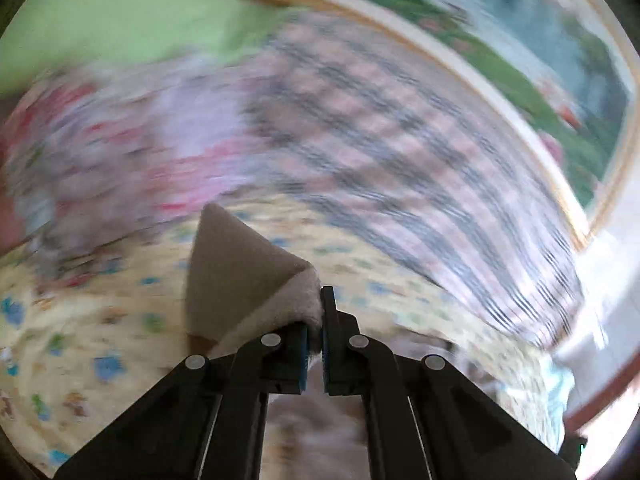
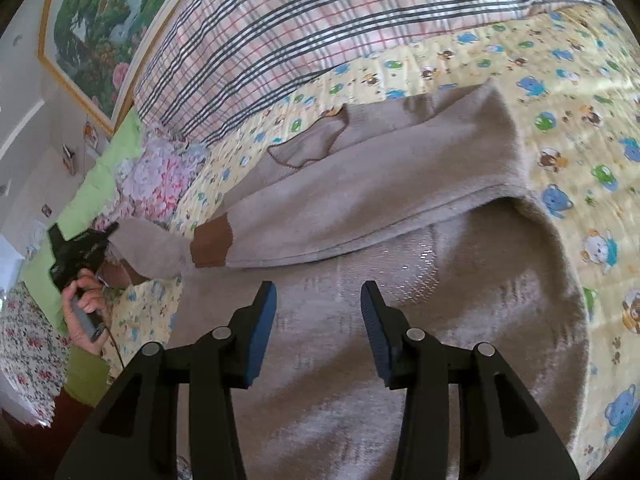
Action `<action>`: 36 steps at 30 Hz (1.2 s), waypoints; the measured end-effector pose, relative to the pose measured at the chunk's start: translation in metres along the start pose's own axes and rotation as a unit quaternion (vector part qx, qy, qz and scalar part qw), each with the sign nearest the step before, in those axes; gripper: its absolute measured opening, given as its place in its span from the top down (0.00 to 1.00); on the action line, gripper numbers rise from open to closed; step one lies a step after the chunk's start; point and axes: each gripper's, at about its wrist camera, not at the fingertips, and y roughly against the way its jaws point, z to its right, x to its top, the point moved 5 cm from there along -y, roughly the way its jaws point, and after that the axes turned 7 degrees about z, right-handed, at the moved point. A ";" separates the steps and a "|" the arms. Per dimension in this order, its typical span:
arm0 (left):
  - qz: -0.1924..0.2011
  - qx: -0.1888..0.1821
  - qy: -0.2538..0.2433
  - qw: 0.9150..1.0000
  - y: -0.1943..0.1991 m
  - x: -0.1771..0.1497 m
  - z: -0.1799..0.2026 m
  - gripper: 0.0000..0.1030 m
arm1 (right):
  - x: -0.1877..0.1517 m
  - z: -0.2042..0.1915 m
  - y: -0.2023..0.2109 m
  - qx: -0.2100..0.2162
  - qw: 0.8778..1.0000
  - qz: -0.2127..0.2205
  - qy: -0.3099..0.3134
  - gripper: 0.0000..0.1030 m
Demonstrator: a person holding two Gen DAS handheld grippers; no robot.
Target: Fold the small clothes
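A small beige fleece garment point(image 2: 360, 184) with brown cuffs lies on a yellow bear-print bedsheet point(image 2: 560, 92), its upper part folded over the lower. My left gripper point(image 1: 316, 320) is shut on a corner of the beige garment point(image 1: 240, 276), lifted above the sheet; that view is motion-blurred. It also shows in the right wrist view point(image 2: 108, 232), held by a hand, pinching the garment's left edge. My right gripper point(image 2: 318, 296) is open and empty, hovering just above the garment's lower part.
A plaid pink and grey quilt point(image 2: 320, 20) lies at the far side of the bed. A floral cloth point(image 2: 160, 180) and a green blanket point(image 2: 100, 168) lie at the left. A framed landscape picture point(image 2: 100, 20) hangs on the wall.
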 end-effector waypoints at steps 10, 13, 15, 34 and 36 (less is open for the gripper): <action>-0.093 -0.121 -0.168 0.974 -0.049 -0.105 0.207 0.98 | 0.013 0.043 0.040 -0.021 0.998 0.043 -0.040 0.56; -0.137 -0.125 -0.204 0.961 -0.076 -0.151 0.241 0.98 | 0.017 0.059 0.049 -0.030 0.997 0.054 -0.055 0.56; -0.151 -0.115 -0.232 0.954 -0.093 -0.178 0.253 0.98 | 0.019 0.070 0.056 -0.035 0.995 0.062 -0.066 0.56; -0.220 -0.076 -0.243 0.942 -0.049 -0.238 0.173 0.49 | 0.035 0.052 0.023 -0.027 0.998 0.046 -0.039 0.32; -0.206 -0.050 -0.231 0.949 -0.036 -0.222 0.145 0.49 | 0.037 0.035 0.010 -0.018 0.999 0.036 -0.011 0.32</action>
